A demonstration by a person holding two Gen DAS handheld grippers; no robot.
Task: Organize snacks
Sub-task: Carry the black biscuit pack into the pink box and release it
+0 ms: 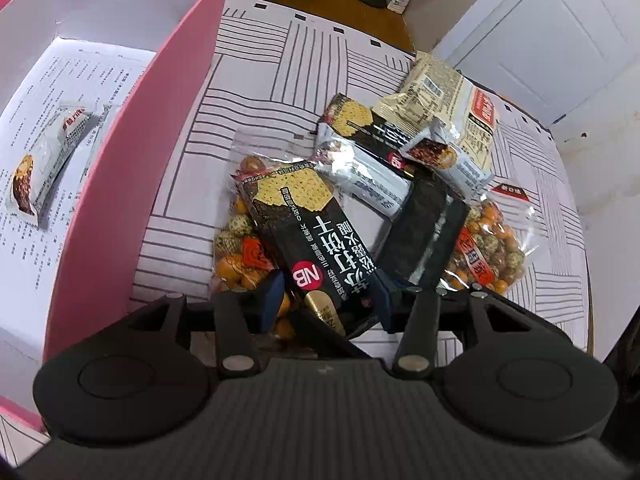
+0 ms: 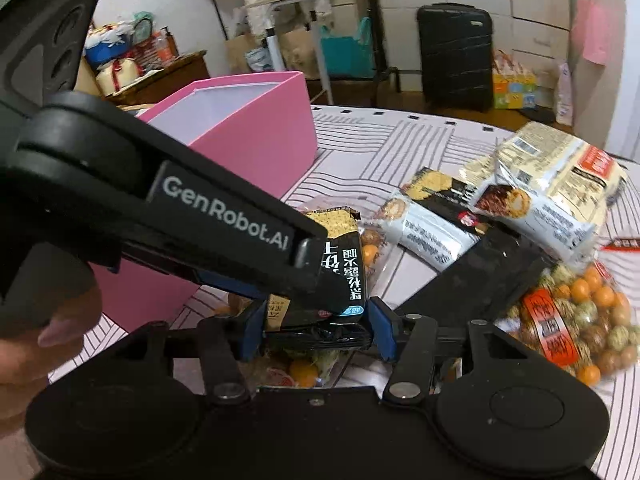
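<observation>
A black soda-cracker pack [image 1: 304,232] lies on top of the snack pile, over a clear bag of mixed nuts [image 1: 240,240]. My left gripper [image 1: 328,300] has its blue pads on both sides of the pack's near end and is shut on it. In the right wrist view the left gripper [image 2: 224,232] crosses from the left onto the same pack [image 2: 340,264]. My right gripper [image 2: 316,332] is shut on that pack's near end too. The pink box [image 1: 132,152] stands to the left and holds a white-wrapped bar [image 1: 44,160].
The pile holds white bars [image 1: 368,176], a second cracker pack [image 1: 360,124], a beige packet [image 1: 444,96], a black pack [image 1: 428,224] and another nut bag [image 1: 488,248]. All lie on a striped tablecloth [image 1: 280,72]. A suitcase [image 2: 456,56] and shelves stand behind.
</observation>
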